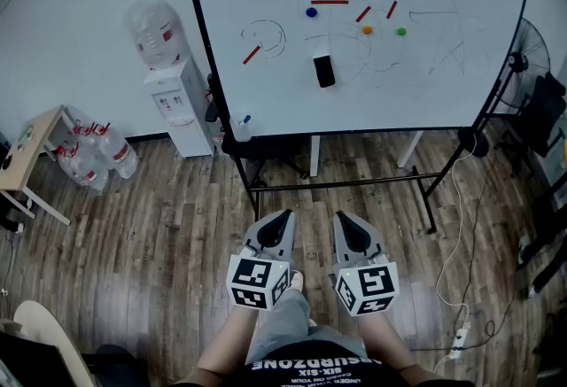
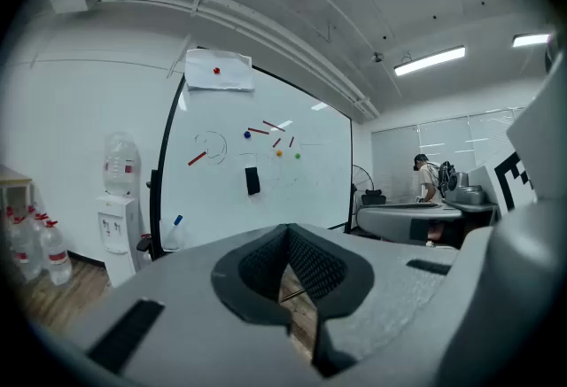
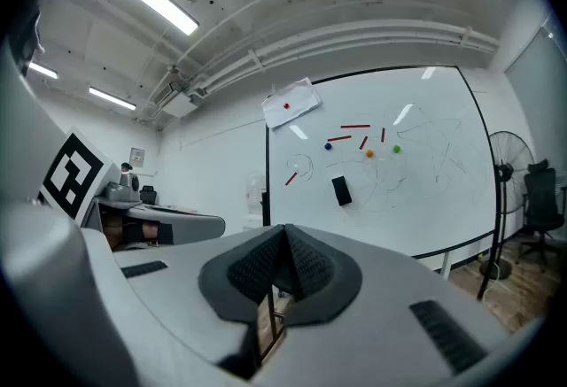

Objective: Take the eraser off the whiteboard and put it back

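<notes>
A black eraser (image 1: 324, 71) clings to the whiteboard (image 1: 266, 84) a little below its middle, under red strips and coloured magnets. It also shows small and far off in the left gripper view (image 2: 252, 181) and the right gripper view (image 3: 342, 190). Both grippers are held close to the person's body, well short of the board, pointing toward it. My left gripper (image 1: 282, 219) has its jaws together at the tip (image 2: 288, 230) with nothing held. My right gripper (image 1: 344, 221) is likewise shut and empty (image 3: 283, 230).
The board's black stand (image 1: 337, 183) rests on wood flooring. A water dispenser (image 1: 182, 102) and spare water bottles (image 1: 97, 155) sit to its left by a small table (image 1: 35, 146). A fan (image 1: 532, 49) is at right, with a cable and power strip (image 1: 458, 339) on the floor.
</notes>
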